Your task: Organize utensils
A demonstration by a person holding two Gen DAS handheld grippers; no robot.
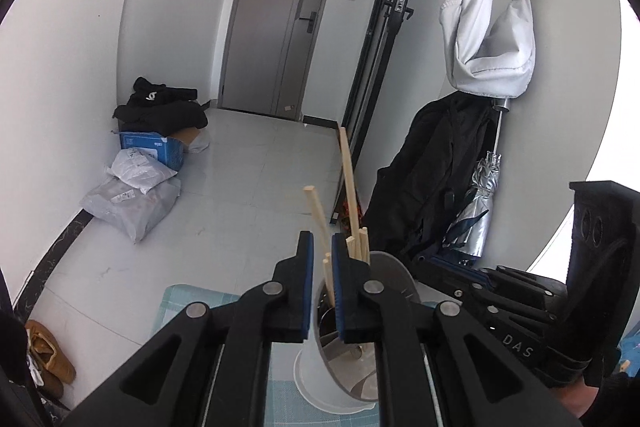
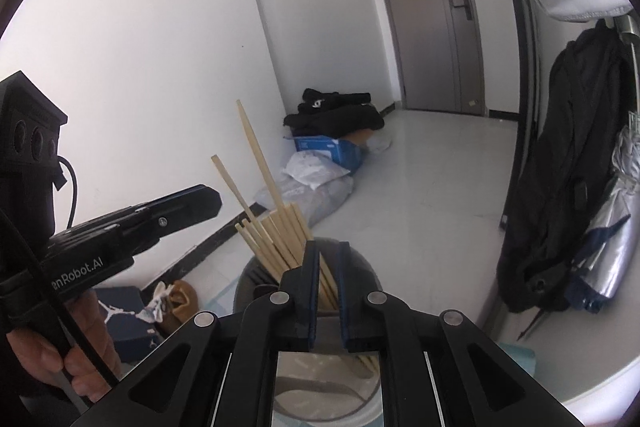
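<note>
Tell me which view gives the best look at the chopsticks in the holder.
The right wrist view: the chopsticks fan out above the holder, mostly unobstructed. In the left wrist view the left gripper covers much of the bundle, leaving only a few sticks visible.

Chopsticks (image 2: 276, 239) stand in a utensil holder (image 1: 340, 367) on a mat (image 1: 192, 303), with both claws just above its rim, the left claw (image 1: 321, 247) left of the right claw (image 2: 328, 255). Beyond lies the floor (image 1: 248, 187), parcels (image 1: 132, 195) against its left wall and a door (image 1: 280, 27) at the far end.

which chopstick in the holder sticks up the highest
The lone chopstick leaning left, its tip well above the bundle in the holder; a second stray one ends lower.
</note>
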